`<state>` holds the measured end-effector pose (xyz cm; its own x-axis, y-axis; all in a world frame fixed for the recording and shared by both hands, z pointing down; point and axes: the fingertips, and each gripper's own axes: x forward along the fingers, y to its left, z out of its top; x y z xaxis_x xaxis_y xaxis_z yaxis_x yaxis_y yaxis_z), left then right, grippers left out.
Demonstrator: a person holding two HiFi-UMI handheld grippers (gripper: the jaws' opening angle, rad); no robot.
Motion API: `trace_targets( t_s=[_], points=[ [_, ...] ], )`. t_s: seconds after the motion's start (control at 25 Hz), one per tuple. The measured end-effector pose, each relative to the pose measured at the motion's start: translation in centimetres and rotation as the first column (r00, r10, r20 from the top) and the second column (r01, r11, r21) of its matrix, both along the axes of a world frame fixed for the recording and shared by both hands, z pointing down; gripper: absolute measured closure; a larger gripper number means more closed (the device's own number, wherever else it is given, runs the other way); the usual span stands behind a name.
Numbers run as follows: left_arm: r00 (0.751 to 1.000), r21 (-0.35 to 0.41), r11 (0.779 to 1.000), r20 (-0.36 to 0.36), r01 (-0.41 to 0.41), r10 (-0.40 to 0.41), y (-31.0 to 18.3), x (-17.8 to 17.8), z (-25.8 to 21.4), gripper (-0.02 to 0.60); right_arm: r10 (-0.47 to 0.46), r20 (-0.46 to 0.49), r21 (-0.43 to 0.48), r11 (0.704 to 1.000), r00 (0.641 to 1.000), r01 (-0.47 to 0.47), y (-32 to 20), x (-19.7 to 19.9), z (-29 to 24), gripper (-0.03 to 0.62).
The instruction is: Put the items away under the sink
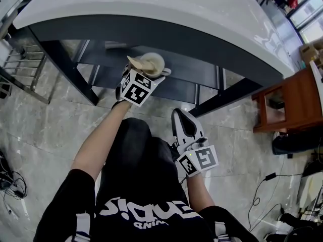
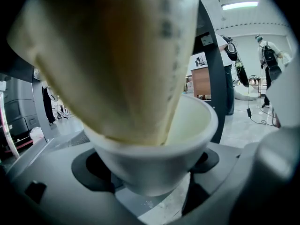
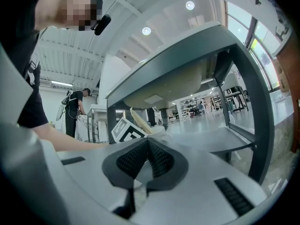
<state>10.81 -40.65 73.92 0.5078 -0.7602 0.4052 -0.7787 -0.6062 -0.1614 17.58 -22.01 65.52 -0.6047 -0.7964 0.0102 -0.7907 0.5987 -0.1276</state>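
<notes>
My left gripper (image 1: pixel 147 73) is shut on a white cup (image 1: pixel 153 63) with a beige tapered piece (image 1: pixel 135 61) standing in it. It holds the cup at the front edge of the dark shelf (image 1: pixel 202 73) under the grey counter (image 1: pixel 151 9). The left gripper view is filled by the cup (image 2: pixel 154 158) and the beige piece (image 2: pixel 112 60), which bears faint printed marks. My right gripper (image 1: pixel 180 116) hangs lower, over my knee, shut with nothing in it; its ribbed pads (image 3: pixel 159 159) meet. From there I see the left gripper's marker cube (image 3: pixel 125 129), the shelf (image 3: pixel 211 139) and the basin's underside (image 3: pixel 173 86).
A brown wooden cabinet (image 1: pixel 287 102) stands to the right of the counter, with dark objects (image 1: pixel 298 142) on the floor by it. A metal rack (image 1: pixel 20 64) is at the left. Cables (image 1: pixel 10 180) lie on the marble floor. Other people stand in the background.
</notes>
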Motion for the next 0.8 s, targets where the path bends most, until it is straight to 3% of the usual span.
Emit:
trace_targets(
  t_s=[0.8],
  points=[
    [0.997,-0.033,0.997,-0.033,0.073,-0.074,-2.5,0.2,-0.3,0.107,-0.003,-0.007,-0.022,1.000,1.000,0.003,-0.2,0.2,0.7,0.576]
  ],
)
